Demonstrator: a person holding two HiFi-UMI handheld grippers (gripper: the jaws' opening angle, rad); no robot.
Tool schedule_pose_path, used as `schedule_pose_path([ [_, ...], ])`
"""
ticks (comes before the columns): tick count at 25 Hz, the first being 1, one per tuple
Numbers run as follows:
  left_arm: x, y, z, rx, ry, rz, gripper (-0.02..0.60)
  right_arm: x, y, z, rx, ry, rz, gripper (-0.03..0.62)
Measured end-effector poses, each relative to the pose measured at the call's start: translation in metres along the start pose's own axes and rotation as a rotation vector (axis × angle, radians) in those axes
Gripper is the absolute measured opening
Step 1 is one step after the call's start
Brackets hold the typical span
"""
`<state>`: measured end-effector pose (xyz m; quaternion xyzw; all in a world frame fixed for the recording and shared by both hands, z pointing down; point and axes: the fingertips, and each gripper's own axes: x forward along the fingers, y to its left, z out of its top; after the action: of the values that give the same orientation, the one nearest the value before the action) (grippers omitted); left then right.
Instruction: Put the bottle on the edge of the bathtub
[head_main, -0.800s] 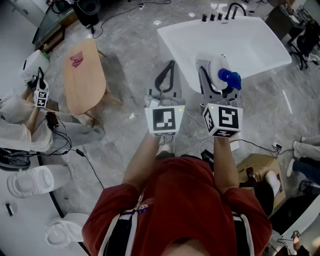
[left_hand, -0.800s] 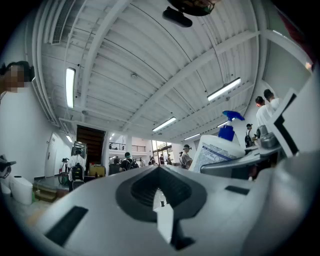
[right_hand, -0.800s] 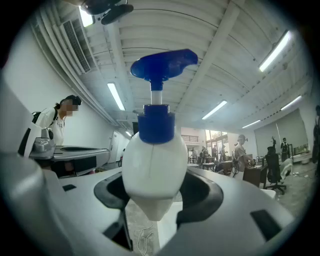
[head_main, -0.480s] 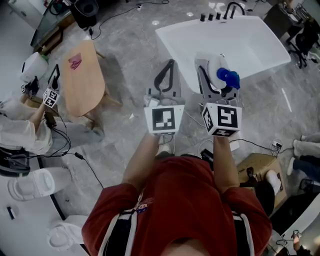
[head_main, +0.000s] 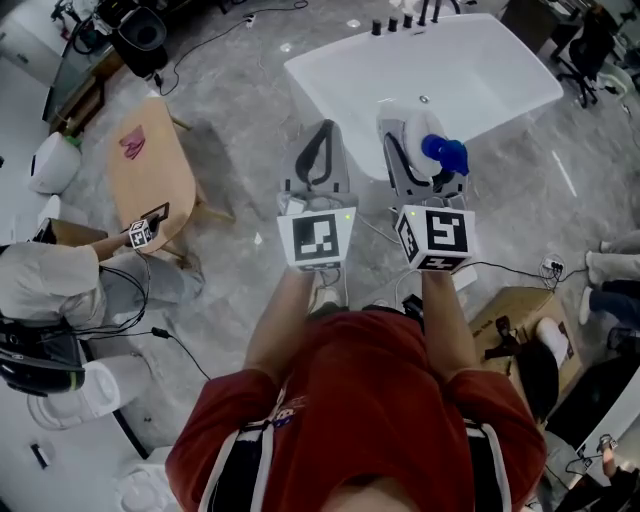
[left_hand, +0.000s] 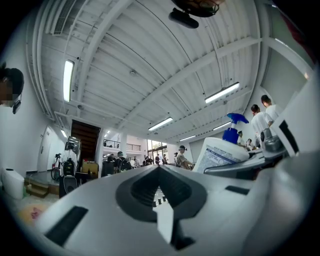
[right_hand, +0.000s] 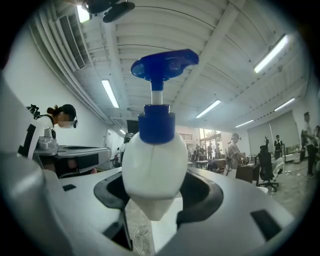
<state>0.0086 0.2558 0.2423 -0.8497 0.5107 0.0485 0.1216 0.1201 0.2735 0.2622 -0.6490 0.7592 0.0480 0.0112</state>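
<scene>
While the person looks down from above, the right gripper (head_main: 415, 158) squeezes the one bottle (head_main: 428, 140) between its two jaws, low on the white body. Seen from the right gripper view, the bottle (right_hand: 154, 170) stands straight up in the middle of the frame. Its long side runs from bottom to top, the blue pump (right_hand: 164, 62) is at the very top, and the spout points to the right of the frame. The jaws of that gripper (right_hand: 156, 195) press on both sides of the bottle. The left gripper (head_main: 325, 135) is just beside it, a little to the left of the middle of the frame. Its jaws (left_hand: 160, 171) are closed tip to tip with nothing between them, and the bottle (left_hand: 220, 152) shows at the right of its view. So there are two grippers and one bottle. One white bathtub (head_main: 480, 70) fills the upper right of the head view, with a row of dark taps (head_main: 400, 22) at its far end. The bottle is up in the gripper, and in the frame it sits over the near rim of the bathtub. One wooden desk (head_main: 145, 185) stands on the grey floor (head_main: 240, 90) at the upper left, and one cardboard box (head_main: 505, 322) lies at the lower right.
</scene>
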Motion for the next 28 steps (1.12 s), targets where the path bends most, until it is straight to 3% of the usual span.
schedule_pose_path([
  [9,-0.009,-0.035,0.003,-0.022,0.002,0.052,0.016,-0.028,-0.033,-0.011,0.039,0.005,0.01,0.267],
  [14,-0.017,-0.056,0.002,0.025,0.024,0.083,0.015,-0.042,-0.047,-0.018,0.07,0.0,0.05,0.267],
  [18,-0.023,-0.069,0.005,-0.012,0.013,0.136,0.017,-0.05,-0.056,-0.025,0.094,0.002,0.087,0.268],
  [28,-0.019,-0.079,-0.001,0.037,0.033,0.176,0.016,-0.043,-0.067,-0.034,0.122,0.004,0.138,0.268],
])
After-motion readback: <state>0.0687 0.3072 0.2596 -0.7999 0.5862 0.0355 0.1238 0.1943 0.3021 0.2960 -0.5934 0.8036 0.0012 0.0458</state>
